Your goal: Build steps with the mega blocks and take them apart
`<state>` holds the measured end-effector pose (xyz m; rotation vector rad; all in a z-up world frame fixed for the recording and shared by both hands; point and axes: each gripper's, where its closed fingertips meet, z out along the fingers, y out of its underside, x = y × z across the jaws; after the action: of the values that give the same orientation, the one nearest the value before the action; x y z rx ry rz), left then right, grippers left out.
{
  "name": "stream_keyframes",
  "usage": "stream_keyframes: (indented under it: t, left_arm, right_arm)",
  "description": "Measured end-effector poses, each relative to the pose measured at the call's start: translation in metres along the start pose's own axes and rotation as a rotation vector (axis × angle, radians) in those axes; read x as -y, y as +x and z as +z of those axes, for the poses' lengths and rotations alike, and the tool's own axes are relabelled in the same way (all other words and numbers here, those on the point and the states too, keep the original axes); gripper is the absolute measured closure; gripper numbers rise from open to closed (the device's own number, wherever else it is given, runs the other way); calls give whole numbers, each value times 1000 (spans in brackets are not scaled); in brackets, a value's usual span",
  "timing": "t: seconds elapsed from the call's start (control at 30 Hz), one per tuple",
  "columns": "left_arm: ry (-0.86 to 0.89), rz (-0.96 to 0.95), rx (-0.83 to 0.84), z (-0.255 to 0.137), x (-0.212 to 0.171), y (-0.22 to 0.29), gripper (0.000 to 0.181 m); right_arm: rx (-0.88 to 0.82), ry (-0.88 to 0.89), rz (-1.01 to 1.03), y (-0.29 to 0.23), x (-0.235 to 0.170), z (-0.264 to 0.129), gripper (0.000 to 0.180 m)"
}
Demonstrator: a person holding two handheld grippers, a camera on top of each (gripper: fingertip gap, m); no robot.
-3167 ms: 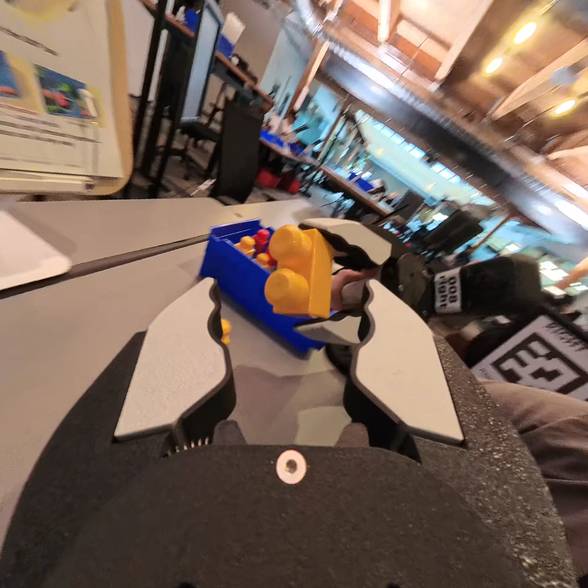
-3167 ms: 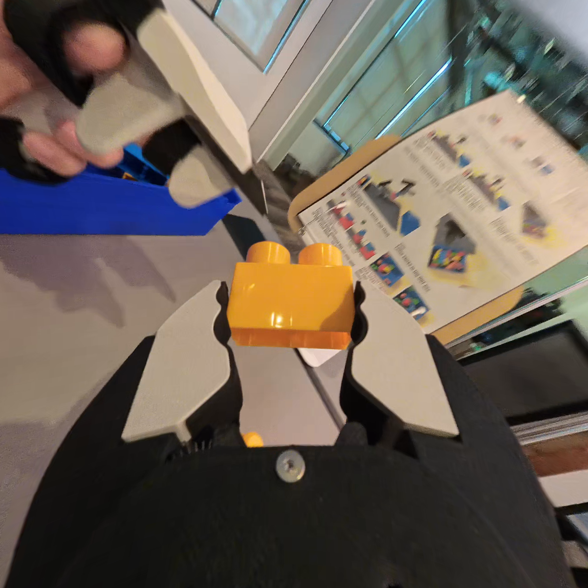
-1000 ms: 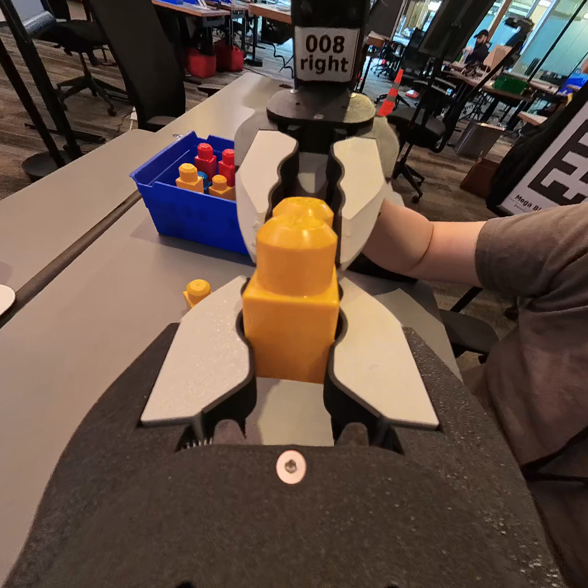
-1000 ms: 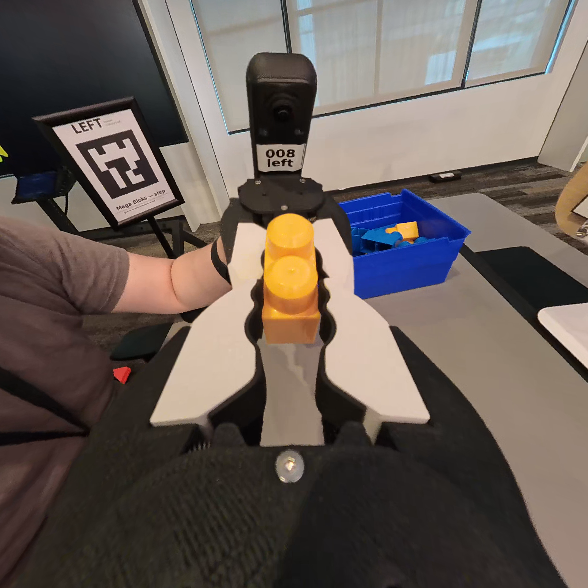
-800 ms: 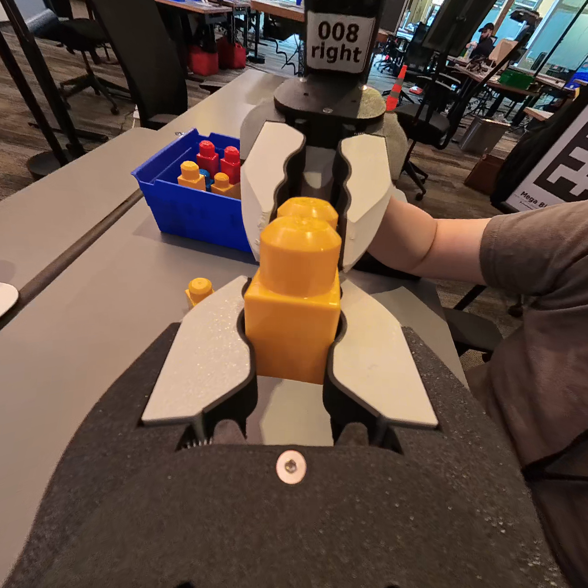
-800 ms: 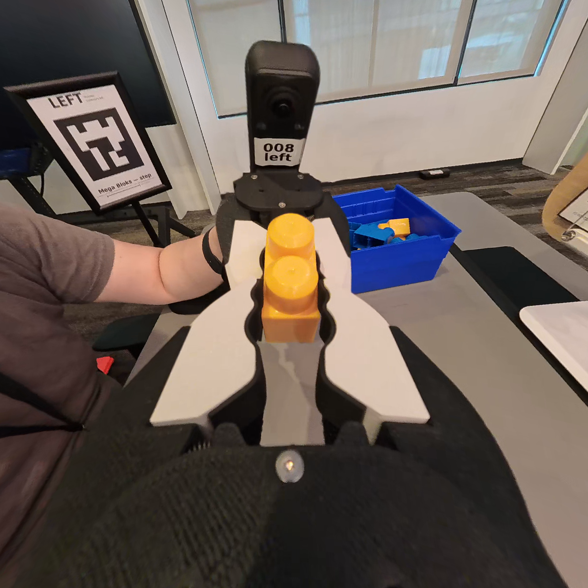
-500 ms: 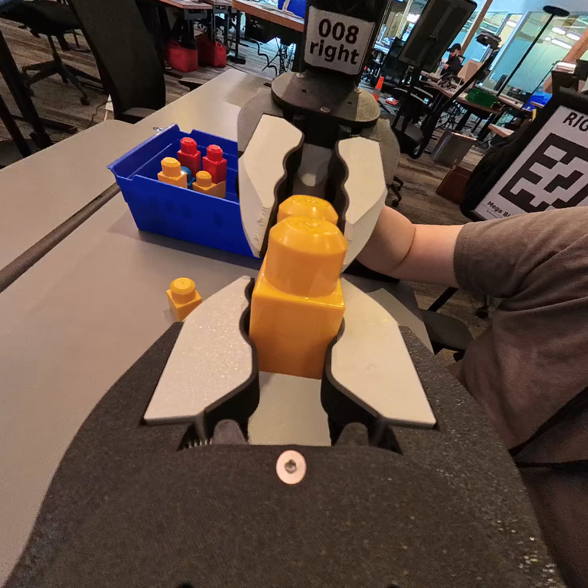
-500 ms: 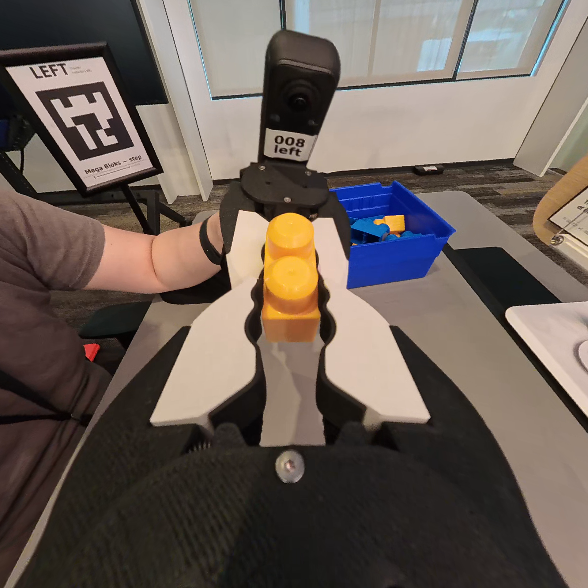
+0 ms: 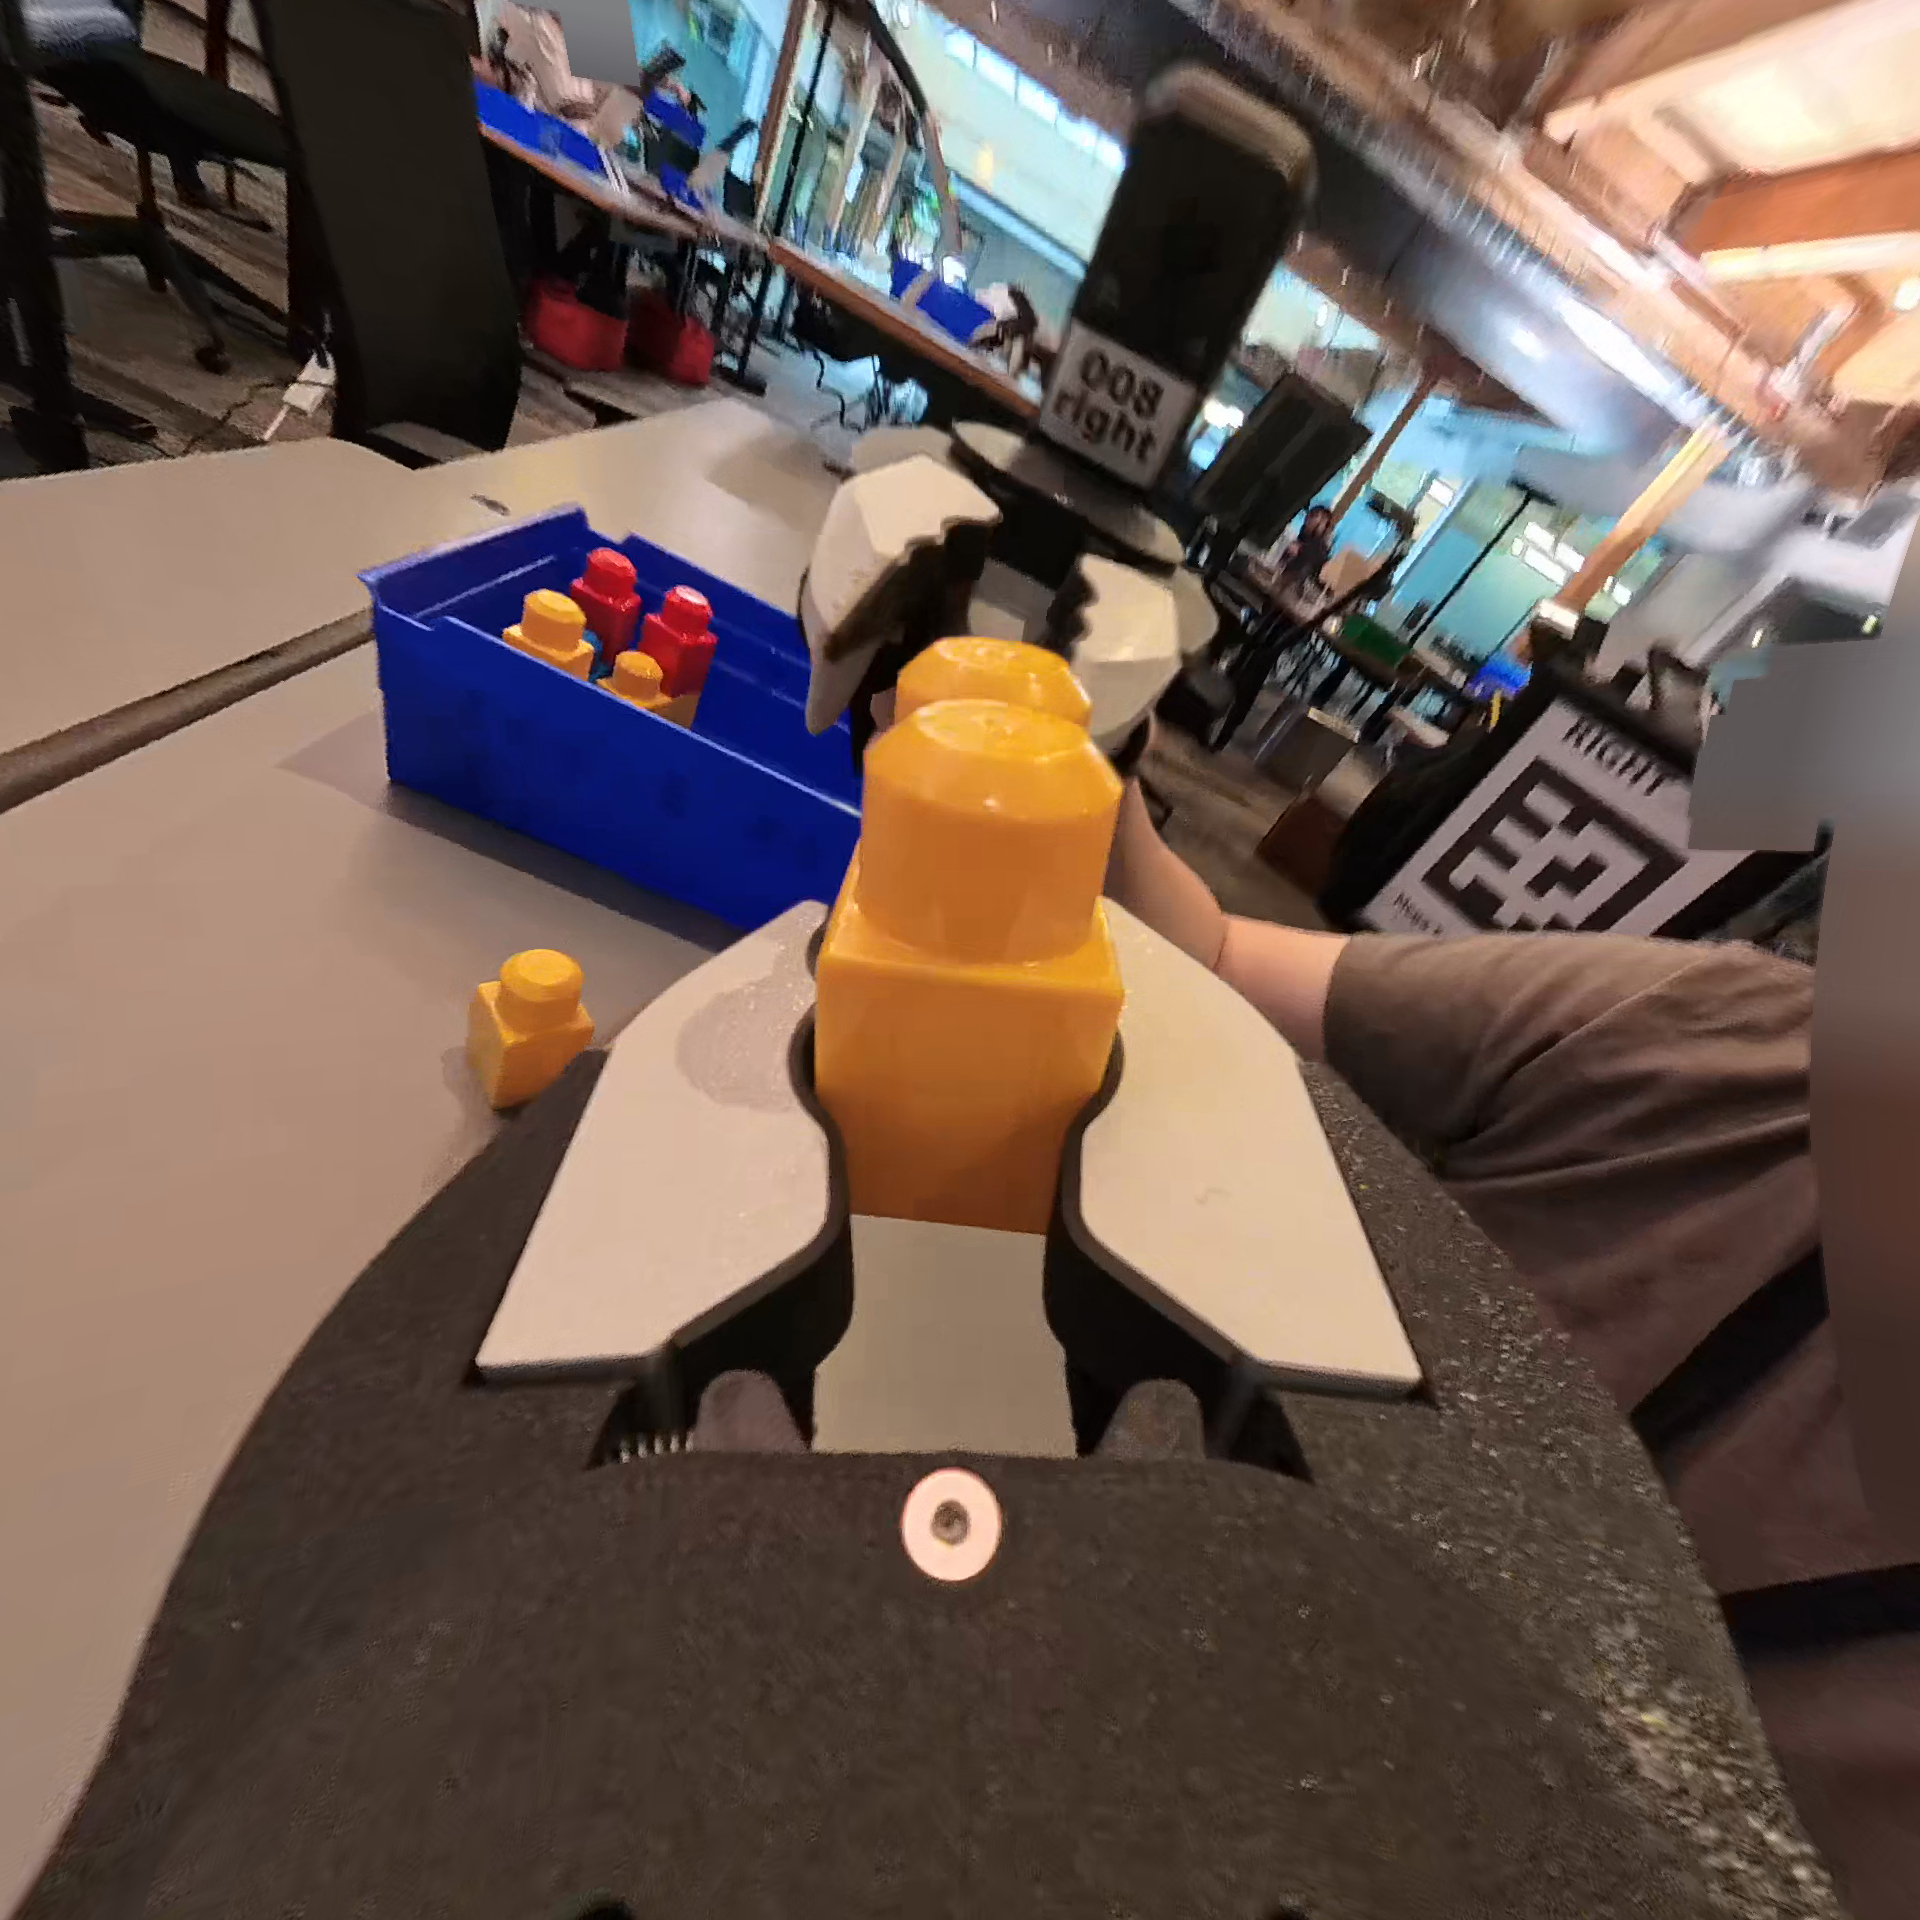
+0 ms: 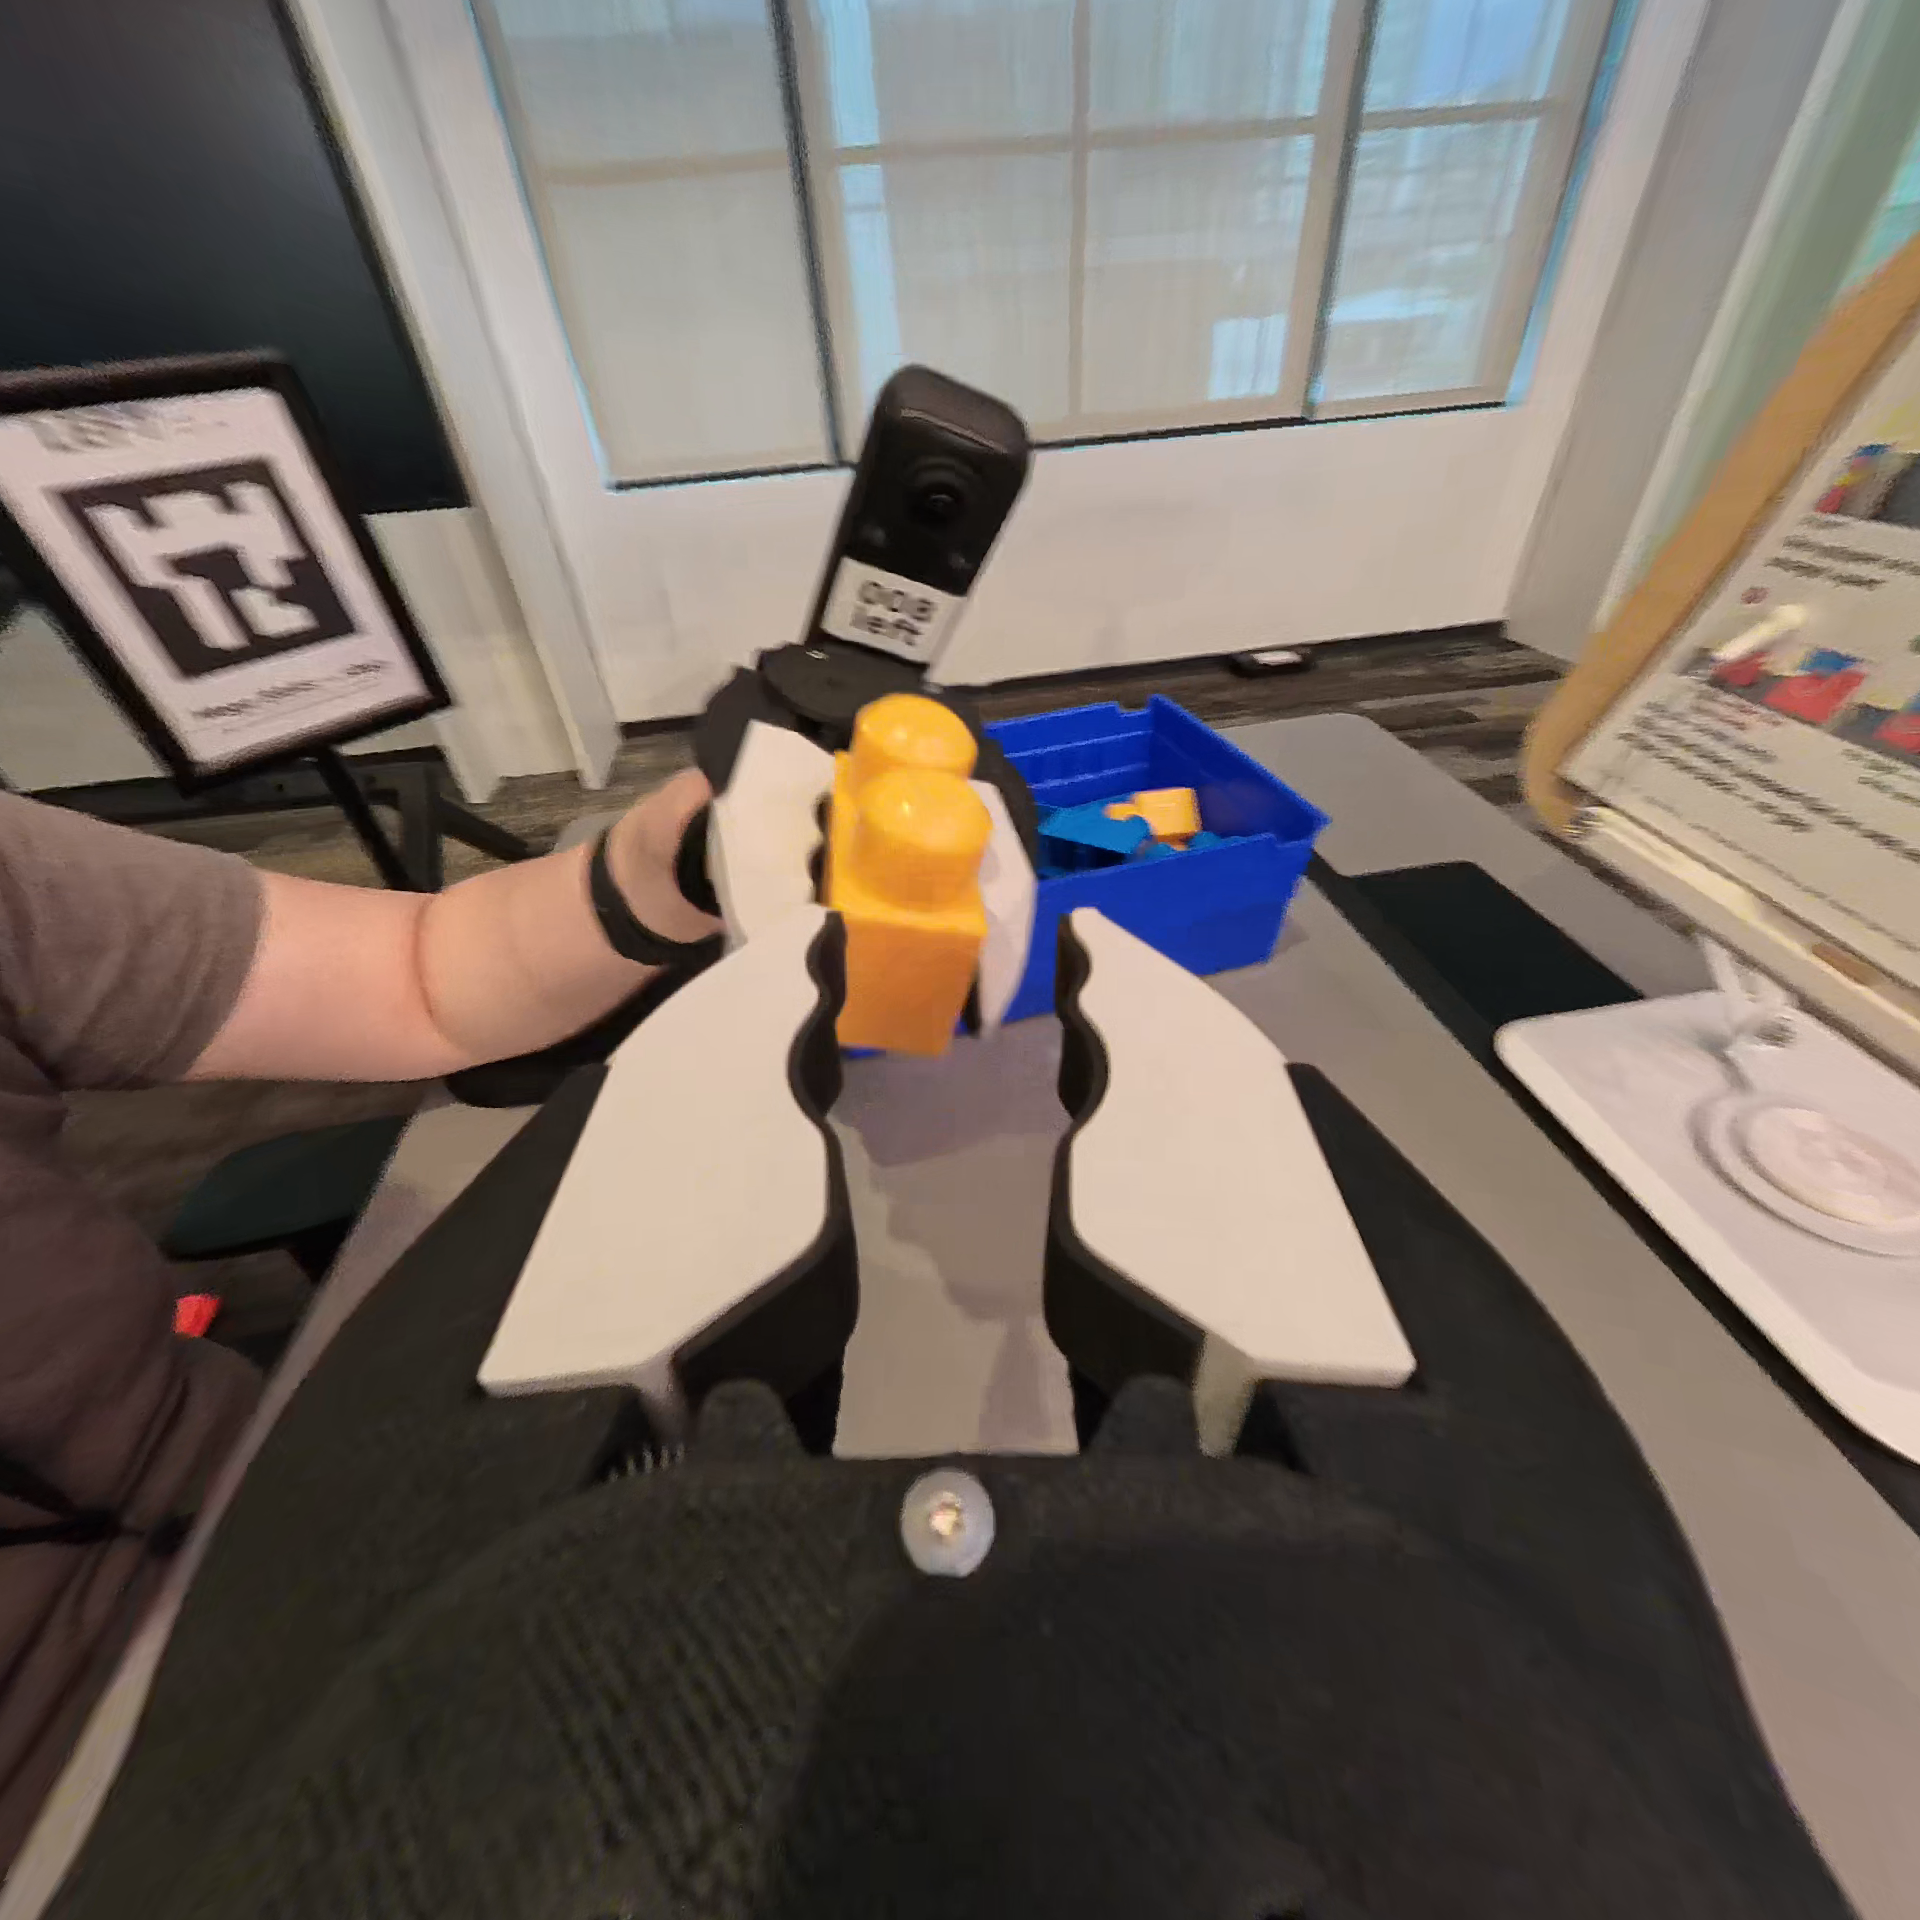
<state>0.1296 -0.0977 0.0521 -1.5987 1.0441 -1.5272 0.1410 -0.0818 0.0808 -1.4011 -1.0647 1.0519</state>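
Observation:
An orange two-stud mega block [image 9: 966,1060] stands studs-up between the fingers of my left gripper [image 9: 966,935], which is shut on it and holds it above the grey table [image 9: 208,1039]. My right gripper [image 10: 948,966] is open and empty, its jaws wide apart just short of the block [image 10: 904,935]. In the left wrist view the right gripper [image 9: 997,623] hangs open behind the block. In the right wrist view the left gripper [image 10: 894,862] clamps the block. A small orange one-stud block [image 9: 530,1023] lies on the table to the left.
A blue bin [image 9: 613,748] with red and orange blocks stands on the table beyond the small block; it also shows in the right wrist view [image 10: 1174,894]. A clipboard with an instruction sheet [image 10: 1766,727] on a white base [image 10: 1662,1143] stands to the right. A person's arm [image 10: 416,966] reaches in. Both grippers' tips are close together, under 4 cm apart.
My right gripper has opened, let go of the orange block and drawn back from it. The left gripper still holds the block and has tilted slightly.

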Motion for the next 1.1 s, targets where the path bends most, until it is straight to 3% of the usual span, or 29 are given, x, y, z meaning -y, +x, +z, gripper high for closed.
stream_keyframes:
  t: [0.1,0.2,0.3,0.43,0.67,1.0,1.1]
  left_arm:
    - [44,-34,29,-13,8,-11,139]
    - [43,-1,103,-26,13,-19,139]
    - [35,37,157,-36,18,-19,139]
    - [40,71,181,-44,25,-13,139]
    - [45,89,185,-46,27,-7,139]
    - [73,98,167,-49,35,-1,139]
    - [79,104,150,-49,37,5,139]
  right_arm:
    - [-232,-189,-88,39,-23,-14,140]
    - [-437,-564,16,78,-84,-39,131]
    - [-517,-774,184,96,-137,-49,130]
    - [-582,-955,197,105,-179,-53,125]
    - [-624,-1005,286,103,-207,-54,121]
    - [-776,-681,242,106,-205,-49,121]
    - [-809,-677,230,106,-214,-53,121]
